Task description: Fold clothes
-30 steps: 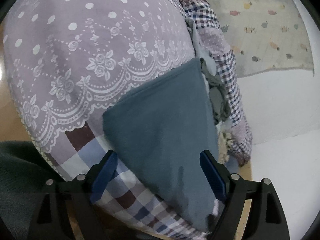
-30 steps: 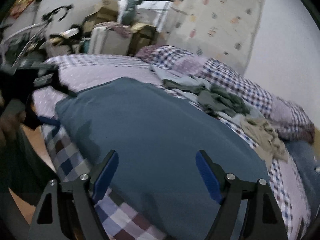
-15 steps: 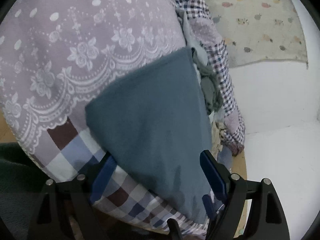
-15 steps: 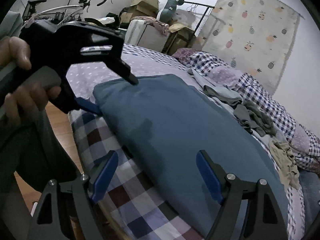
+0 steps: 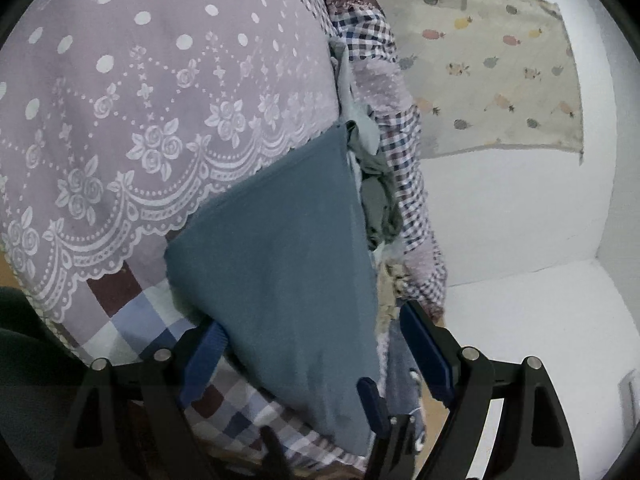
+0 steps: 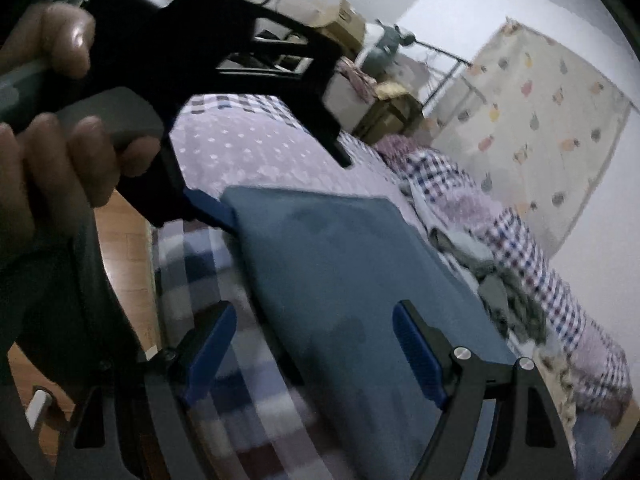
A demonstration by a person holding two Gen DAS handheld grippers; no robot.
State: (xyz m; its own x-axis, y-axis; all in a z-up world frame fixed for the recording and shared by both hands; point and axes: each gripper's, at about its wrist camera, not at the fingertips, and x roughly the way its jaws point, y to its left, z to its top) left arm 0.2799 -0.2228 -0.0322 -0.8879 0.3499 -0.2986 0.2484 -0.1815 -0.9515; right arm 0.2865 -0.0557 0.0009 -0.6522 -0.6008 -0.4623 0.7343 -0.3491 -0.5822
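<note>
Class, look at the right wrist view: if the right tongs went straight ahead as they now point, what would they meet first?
Most likely the folded blue garment lying on the bed; it fills the gap between the open right tongs, though depth is unclear.

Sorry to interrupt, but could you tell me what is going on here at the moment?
A person is folding laundry on a bed with handheld tongs. A blue garment lies flat near the bed's edge. The left tongs and right tongs are both open at its near corners. A pile of unfolded clothes lies beyond it.
</note>
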